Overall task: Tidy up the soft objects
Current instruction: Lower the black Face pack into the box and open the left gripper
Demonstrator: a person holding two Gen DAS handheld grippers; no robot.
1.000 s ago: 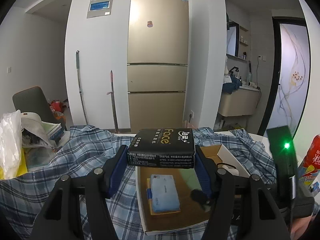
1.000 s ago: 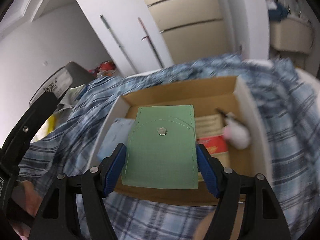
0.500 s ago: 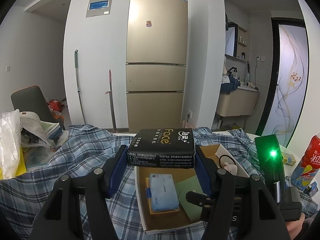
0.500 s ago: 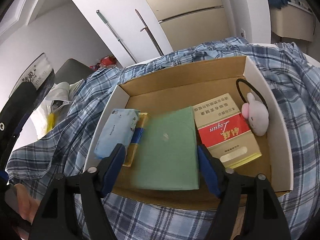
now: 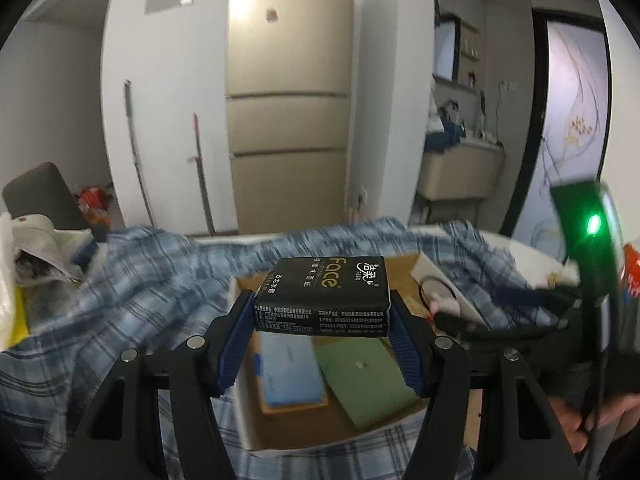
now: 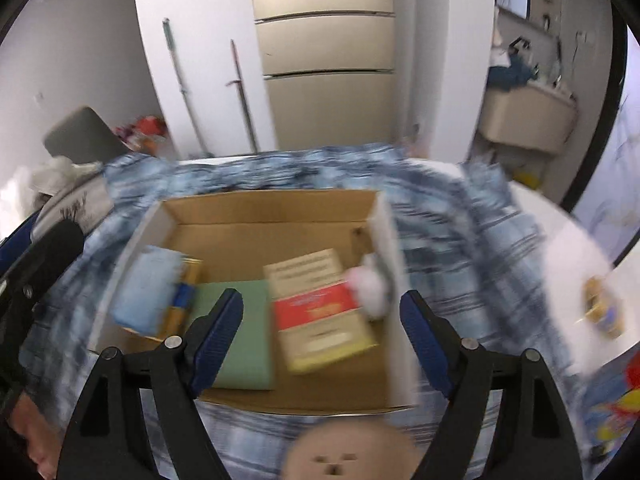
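Note:
My left gripper [image 5: 322, 322] is shut on a black tissue pack [image 5: 324, 298] and holds it above the near left part of a cardboard box [image 5: 248, 424]. In the box lie a light blue pack [image 5: 290, 372] and a green pouch [image 5: 362, 378]. My right gripper [image 6: 322, 320] is open and empty, above the box's [image 6: 276, 210] front. In this view the box holds the green pouch [image 6: 236, 332], the light blue pack [image 6: 144, 292], a red and cream pack [image 6: 320, 312] and a small white plush [image 6: 370, 286].
The box sits on a blue plaid cloth [image 5: 132, 280] over the table. A pile of bags and papers [image 5: 28, 252] lies at the left. A round beige object [image 6: 352, 454] lies in front of the box. A red bottle [image 5: 632, 276] stands at the right.
My right gripper let go of the green pouch, which now lies in the box, then opened wide and pulled back. My left gripper moved closer over the box with the tissue pack.

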